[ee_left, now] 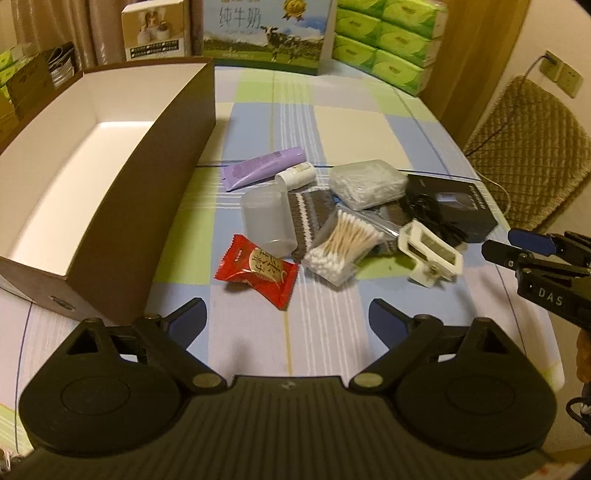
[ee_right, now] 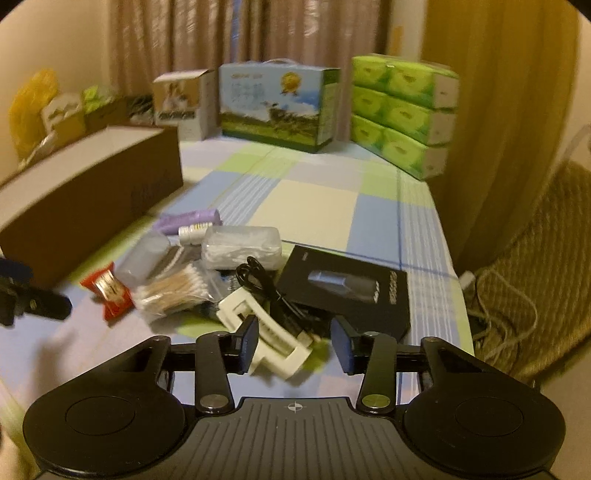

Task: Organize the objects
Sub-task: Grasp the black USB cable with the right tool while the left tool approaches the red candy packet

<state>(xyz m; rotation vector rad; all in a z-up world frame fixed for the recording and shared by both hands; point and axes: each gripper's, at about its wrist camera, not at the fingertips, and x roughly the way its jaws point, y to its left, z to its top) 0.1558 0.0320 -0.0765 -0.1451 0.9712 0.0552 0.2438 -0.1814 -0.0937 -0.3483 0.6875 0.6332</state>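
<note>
A pile lies on the checked cloth: a red candy packet (ee_left: 258, 271), a translucent cup (ee_left: 267, 218), a bag of cotton swabs (ee_left: 343, 243), a purple tube (ee_left: 264, 166), a small white bottle (ee_left: 295, 175), a clear plastic case (ee_left: 365, 184), a white clip (ee_left: 430, 256) and a black box (ee_left: 461, 199) with a black cable (ee_left: 432, 218). My left gripper (ee_left: 288, 314) stands open just short of the red packet, with nothing between its fingers. My right gripper (ee_right: 295, 339) hovers over the white clip (ee_right: 277, 343), its jaws partly closed, the pads not pressing on it.
A long brown box (ee_left: 177, 155) with a bare white inside stands at the left. Along the far edge are a milk carton (ee_left: 269, 33), stacked green tissue packs (ee_left: 388, 40) and a small box (ee_left: 155, 29). A woven chair (ee_left: 528, 147) stands to the right.
</note>
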